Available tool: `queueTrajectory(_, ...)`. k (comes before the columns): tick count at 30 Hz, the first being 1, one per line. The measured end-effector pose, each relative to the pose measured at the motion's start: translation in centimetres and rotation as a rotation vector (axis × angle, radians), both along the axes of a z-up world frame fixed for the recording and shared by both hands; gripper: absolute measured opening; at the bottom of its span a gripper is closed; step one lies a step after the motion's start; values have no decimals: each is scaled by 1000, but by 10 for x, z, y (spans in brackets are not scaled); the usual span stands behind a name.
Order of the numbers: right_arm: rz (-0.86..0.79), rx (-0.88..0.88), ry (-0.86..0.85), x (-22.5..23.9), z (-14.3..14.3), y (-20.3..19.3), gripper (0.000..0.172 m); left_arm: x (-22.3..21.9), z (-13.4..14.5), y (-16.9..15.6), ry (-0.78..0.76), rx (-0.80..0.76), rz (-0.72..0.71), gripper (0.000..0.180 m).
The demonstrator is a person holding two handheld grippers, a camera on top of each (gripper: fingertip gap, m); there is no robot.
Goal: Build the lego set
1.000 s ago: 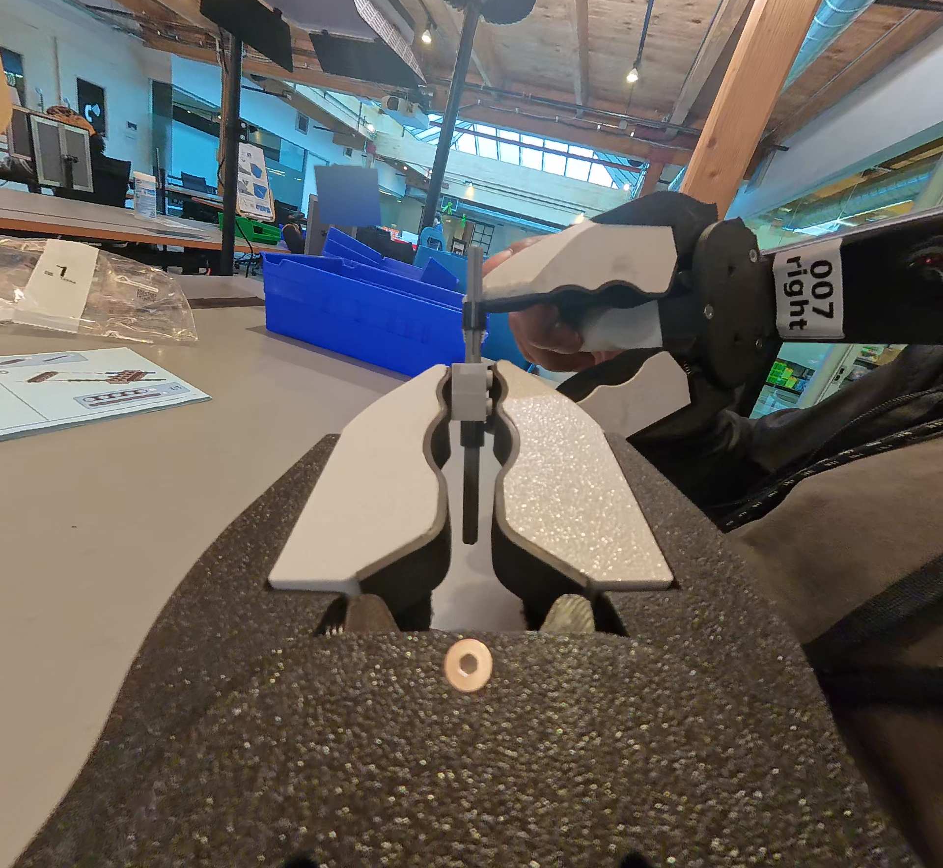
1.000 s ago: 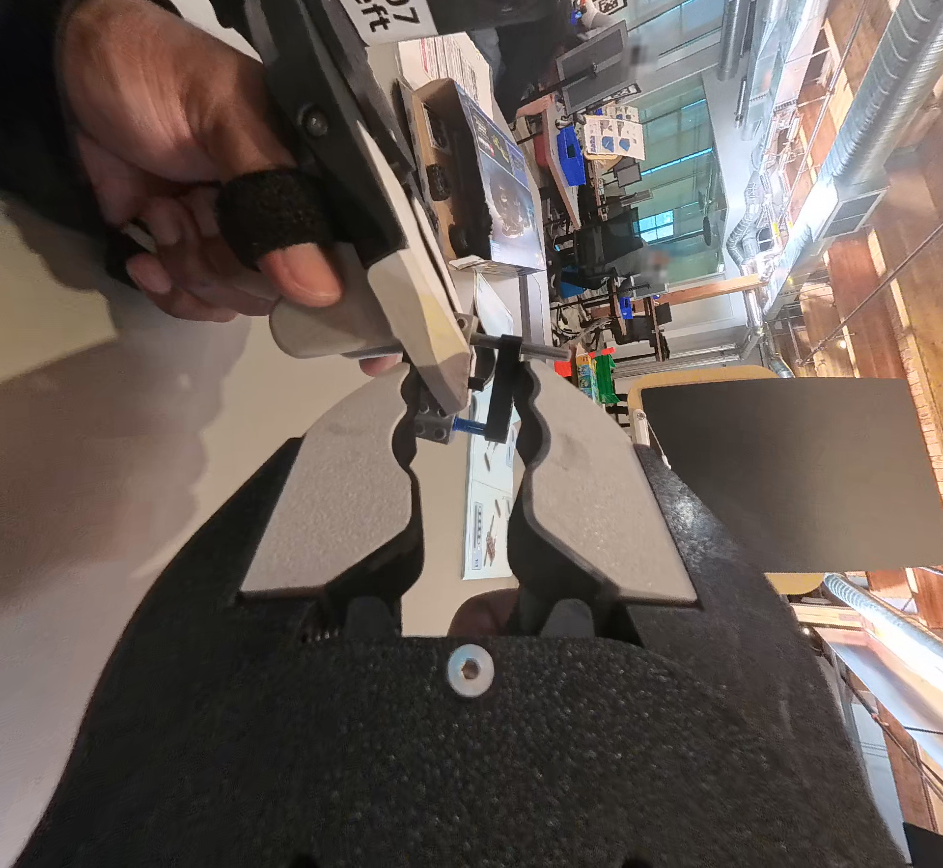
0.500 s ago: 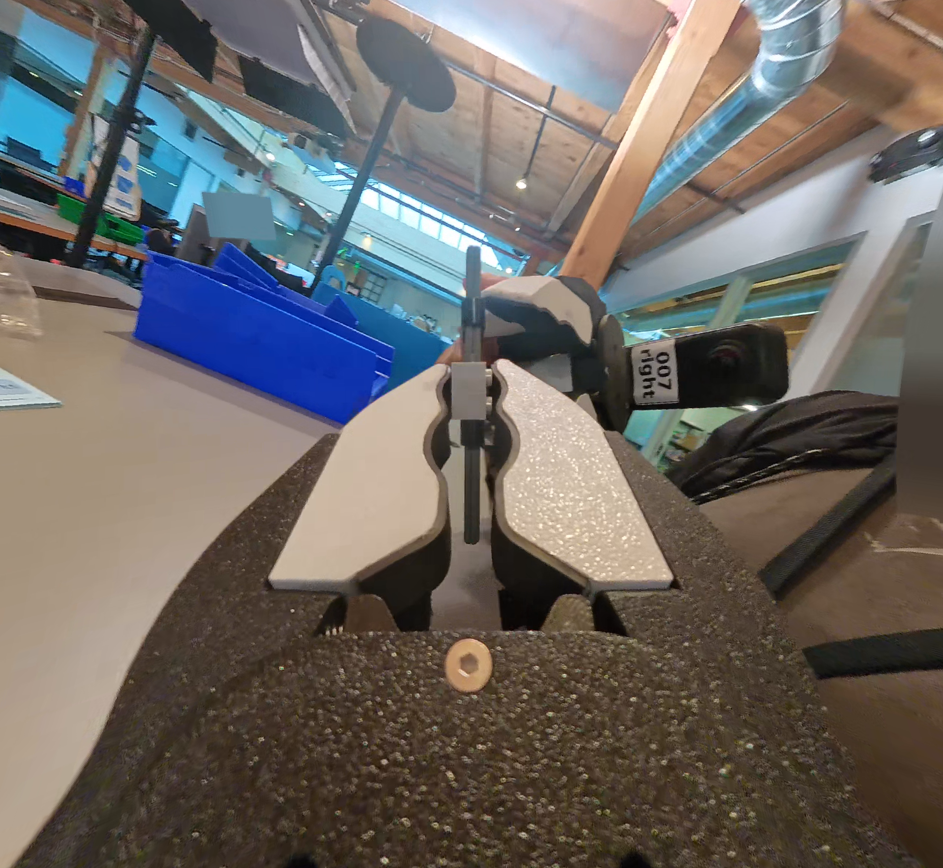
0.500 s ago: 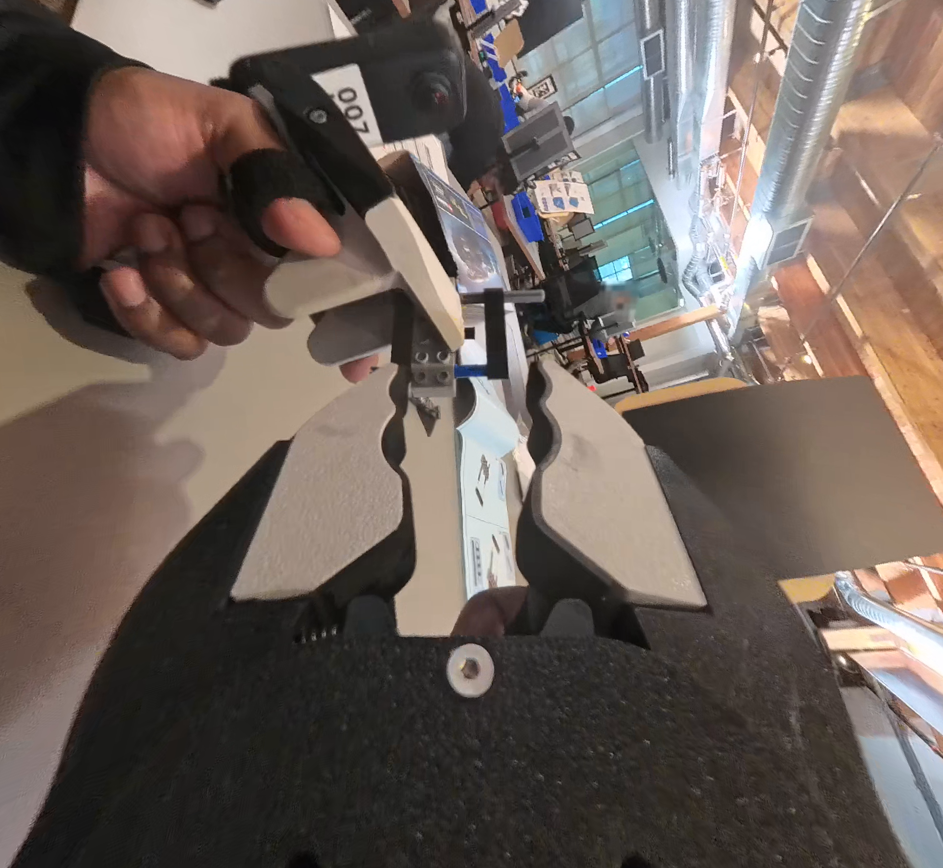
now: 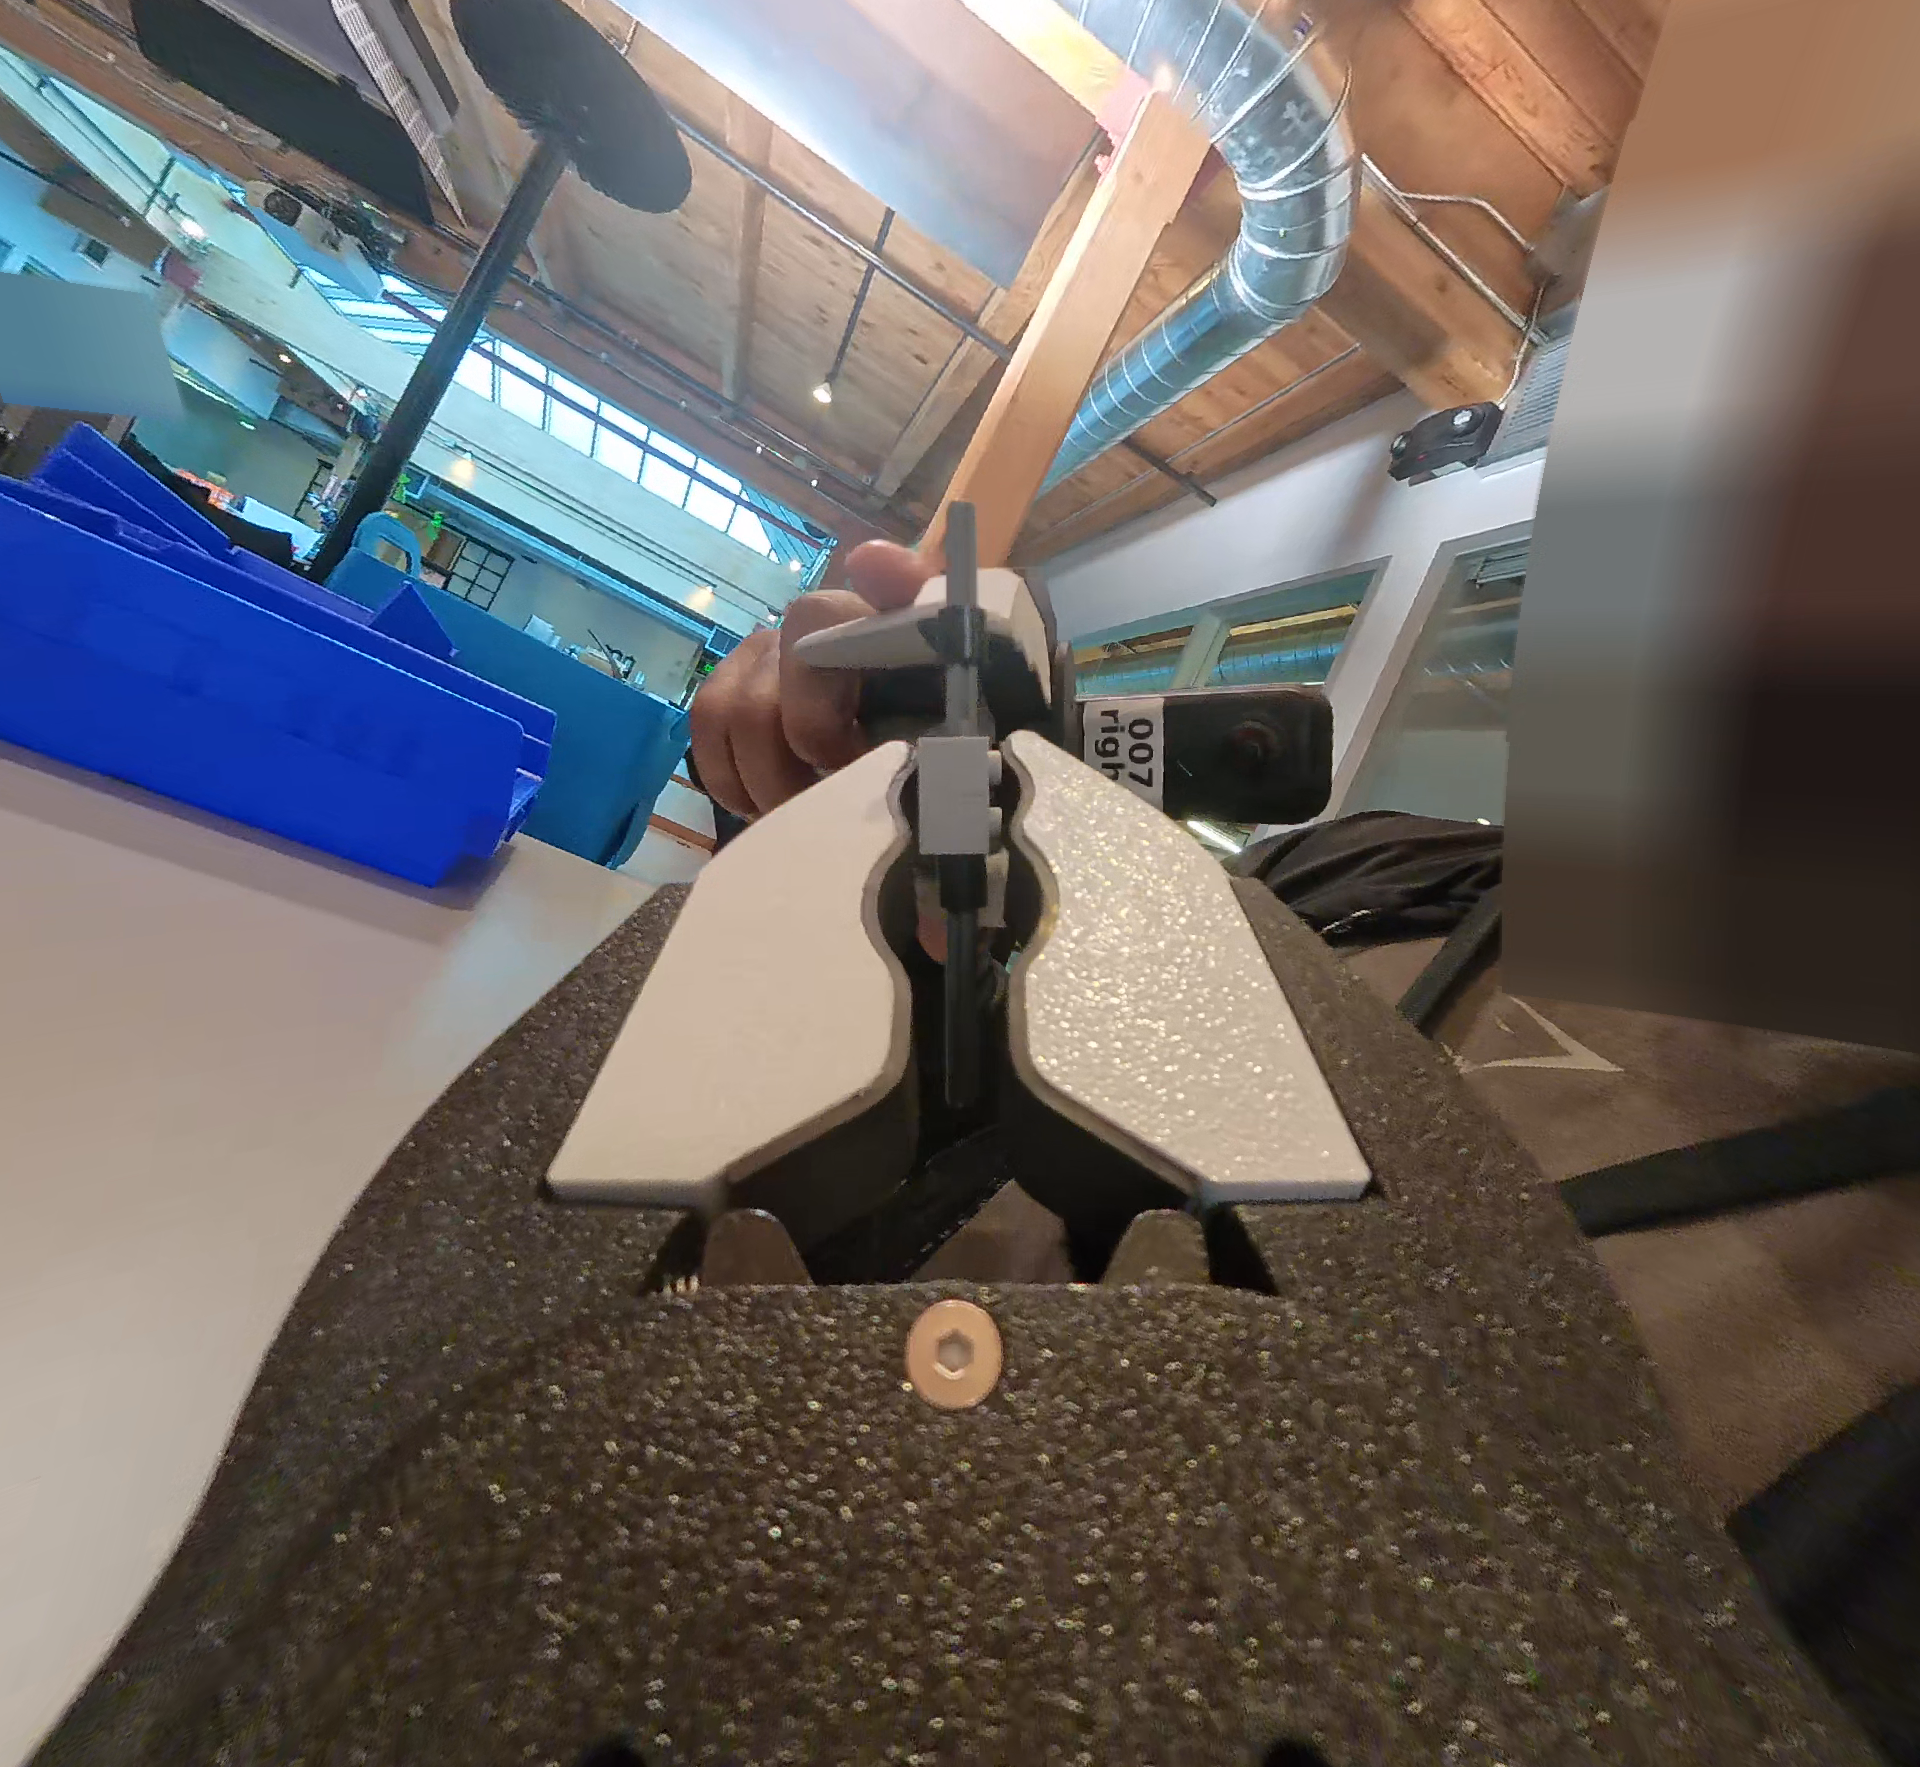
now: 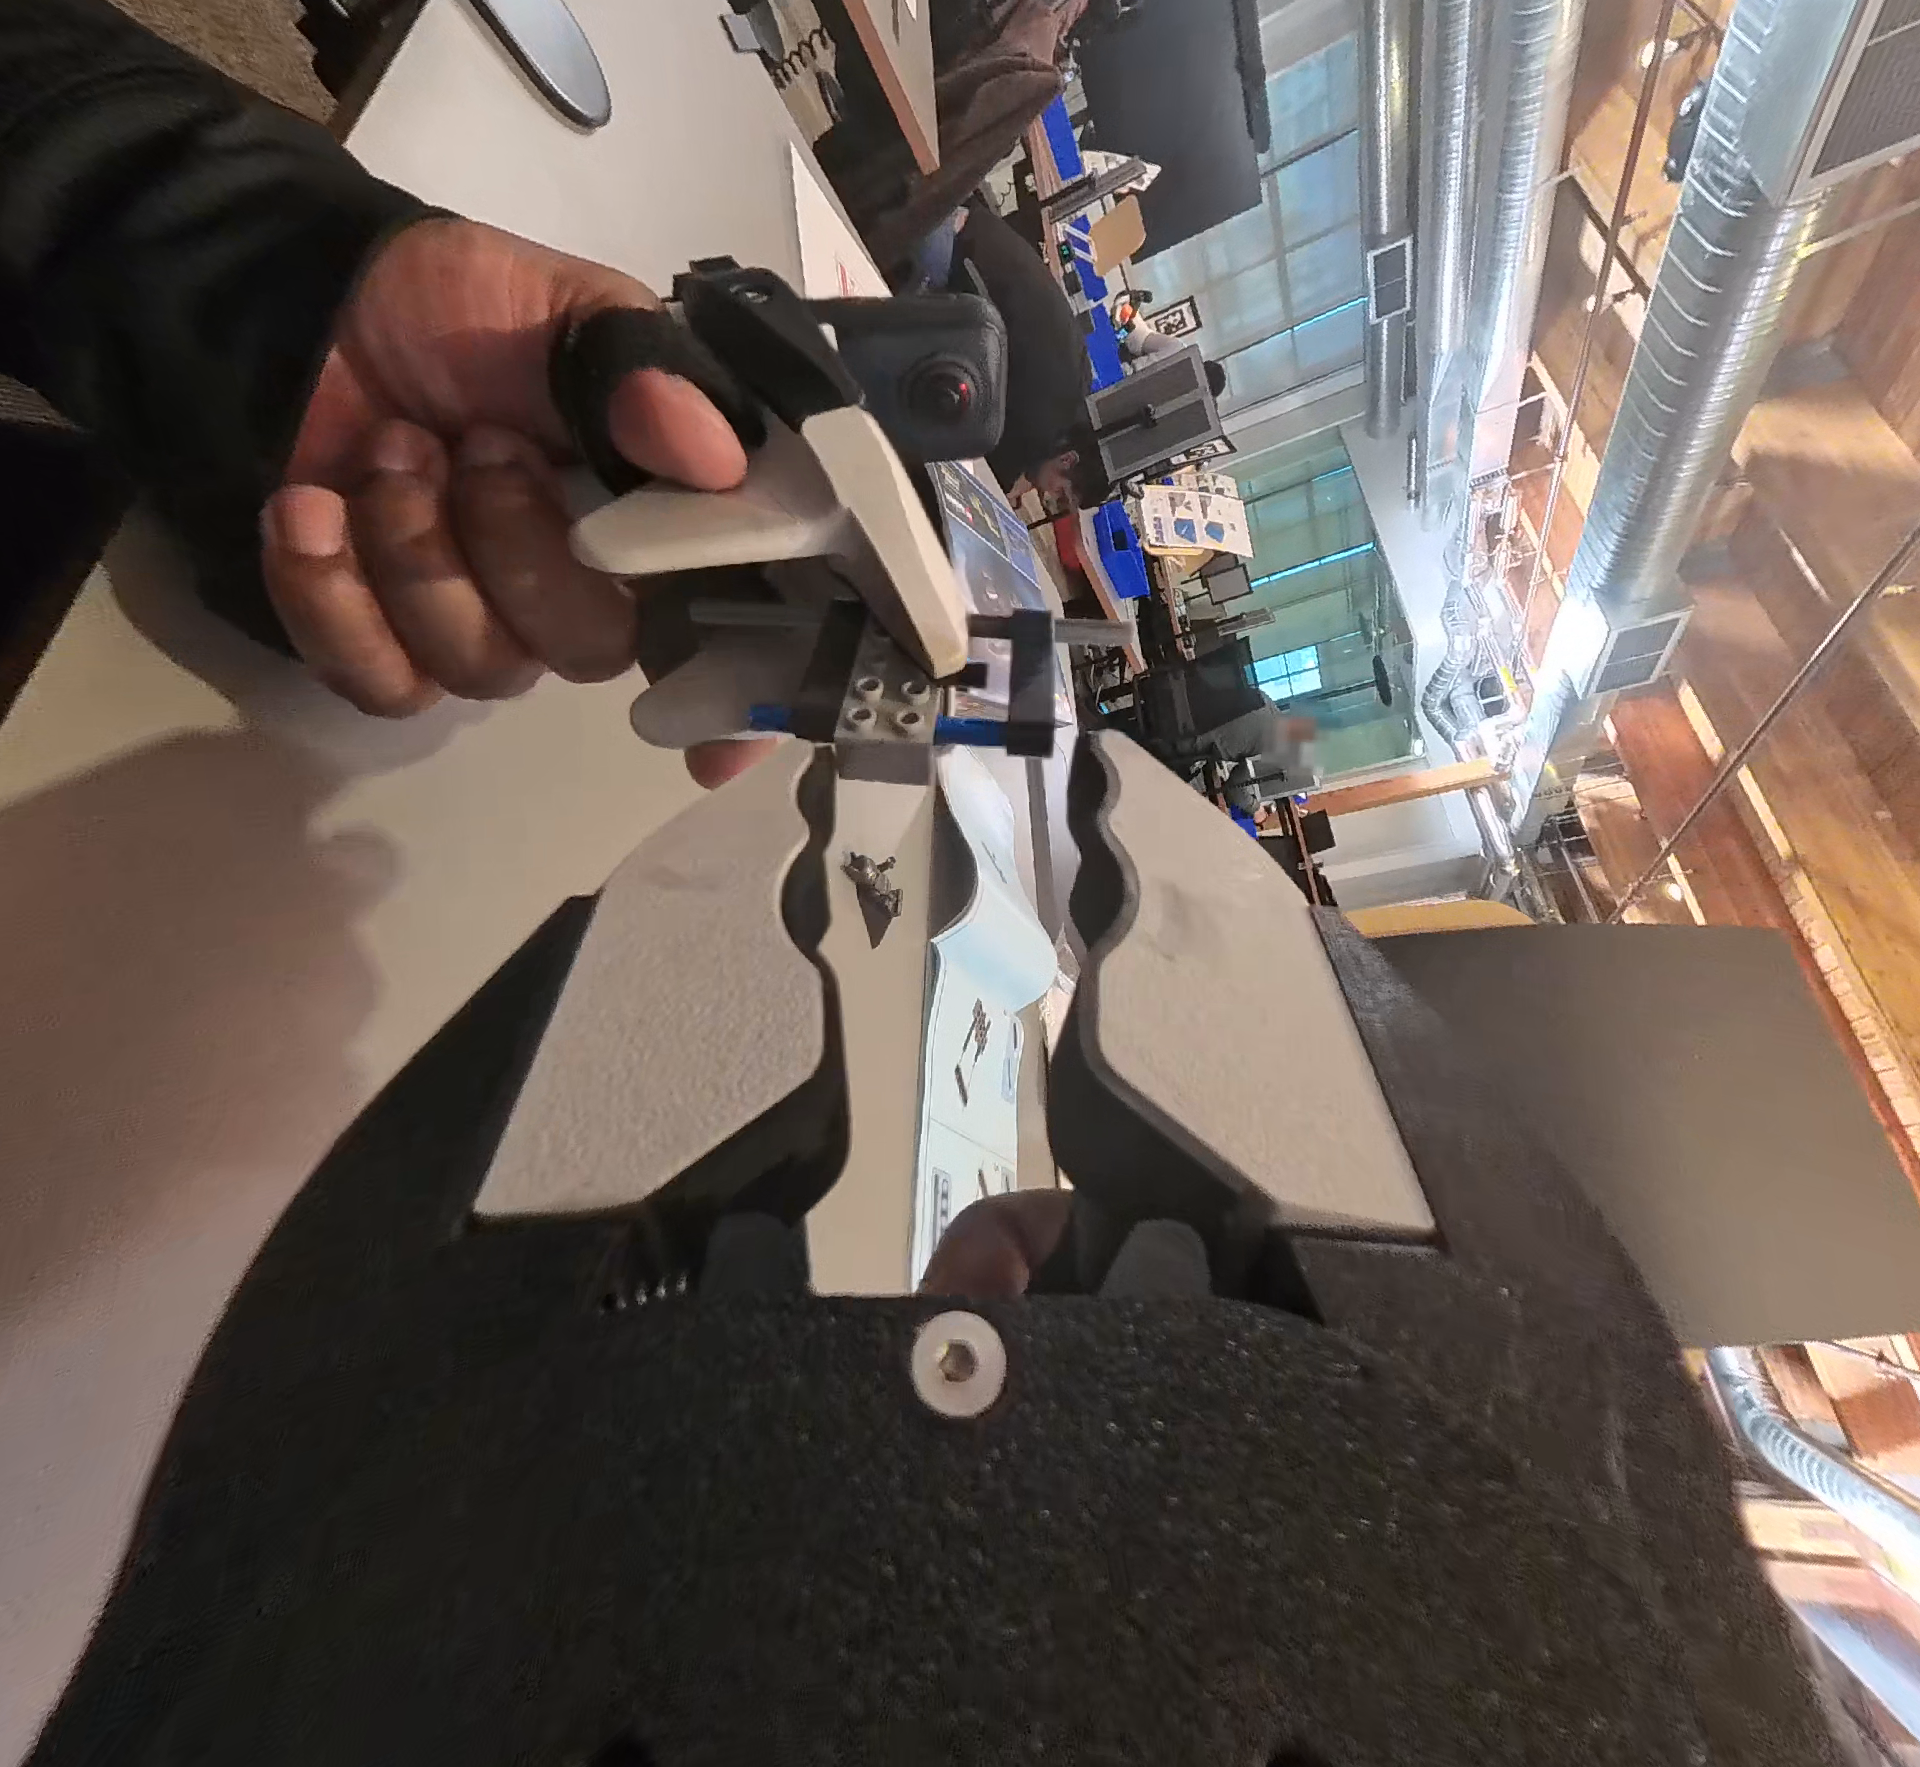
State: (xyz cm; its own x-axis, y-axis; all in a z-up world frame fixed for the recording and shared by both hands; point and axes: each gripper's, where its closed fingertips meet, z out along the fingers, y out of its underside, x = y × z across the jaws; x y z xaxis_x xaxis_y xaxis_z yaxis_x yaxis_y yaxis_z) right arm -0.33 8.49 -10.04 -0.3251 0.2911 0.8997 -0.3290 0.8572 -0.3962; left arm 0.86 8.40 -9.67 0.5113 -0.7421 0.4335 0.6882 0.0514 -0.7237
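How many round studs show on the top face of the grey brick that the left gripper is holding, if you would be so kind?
4, in a two-by-two square on the grey brick clamped in the left gripper, seen in the right wrist view; its other faces are hidden.

Right tongs (image 6: 951, 782) open, empty; left tongs (image 6: 831, 647) clamp grey brick assembly (image 6: 883, 709).

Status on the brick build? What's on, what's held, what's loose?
Done: grey studded brick already carries a grey axle, blue pin and black connector. In hand: left gripper clamps that brick; right gripper stands open just short of it. Left: a small dark piece lies loose on the table.
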Motion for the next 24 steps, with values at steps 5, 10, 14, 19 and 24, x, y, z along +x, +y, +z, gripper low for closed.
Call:
queueTrajectory(5, -22, 52, 28, -1, -2, 1, 39, -1, -1, 1, 9, -10, 18, 12)
queueTrajectory(10, -25, 73, 33, 1, -3, 0, 34, 0, 0, 1, 23, -4, 37, 12)
queueTrajectory(14, -43, 61, 42, -1, -3, 1, 33, -2, 0, 2, 21, -6, 51, 12)
queueTrajectory(19, -47, 82, 51, 0, -4, 2, 33, -1, -2, 3, 36, -11, 63, 12)
queueTrajectory(24, -63, 52, 39, -1, -4, 7, 33, -3, -1, 6, 53, -9, 121, 12)
